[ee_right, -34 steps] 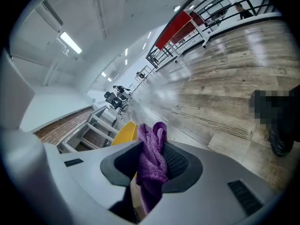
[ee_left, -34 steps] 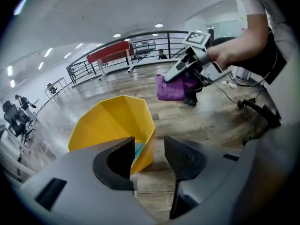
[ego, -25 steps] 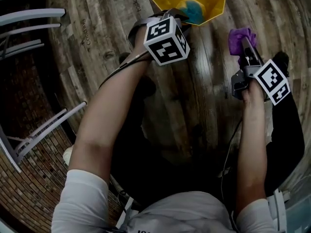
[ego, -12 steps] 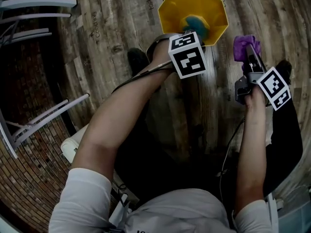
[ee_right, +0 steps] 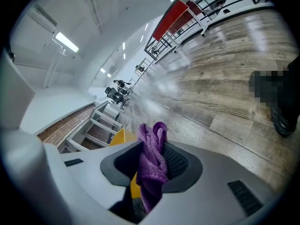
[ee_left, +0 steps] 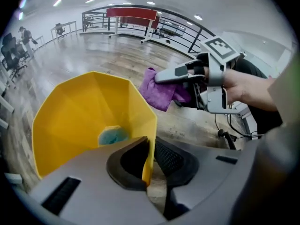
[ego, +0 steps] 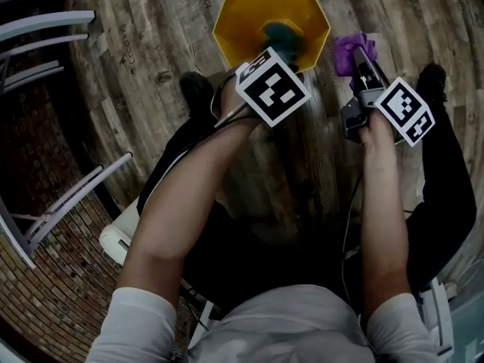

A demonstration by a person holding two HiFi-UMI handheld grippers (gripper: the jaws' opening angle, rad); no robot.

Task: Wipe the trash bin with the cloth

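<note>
The yellow trash bin [ego: 257,21] stands open-topped on the wood floor, with a teal lump [ego: 283,35] at its bottom. My left gripper [ee_left: 149,161] has the bin's [ee_left: 84,111] near wall between its pads at the rim. Its jaws have just been opening a little, and the wall still sits pinched between them. In the head view the marker cube hides these jaws. My right gripper [ee_right: 151,168] is shut on a bunched purple cloth [ee_right: 152,158]. The cloth [ego: 346,50] hangs in the air just right of the bin's rim, apart from it.
White metal chair frames [ego: 45,29] and a strip of brick paving [ego: 53,293] lie to the left. The person's dark shoes [ego: 198,89] rest on the floor by the bin. A black railing [ee_left: 140,27] stands far behind.
My left gripper has swung onto the bin's near rim and rolled. The right gripper has carried the purple cloth closer to the bin's right side.
</note>
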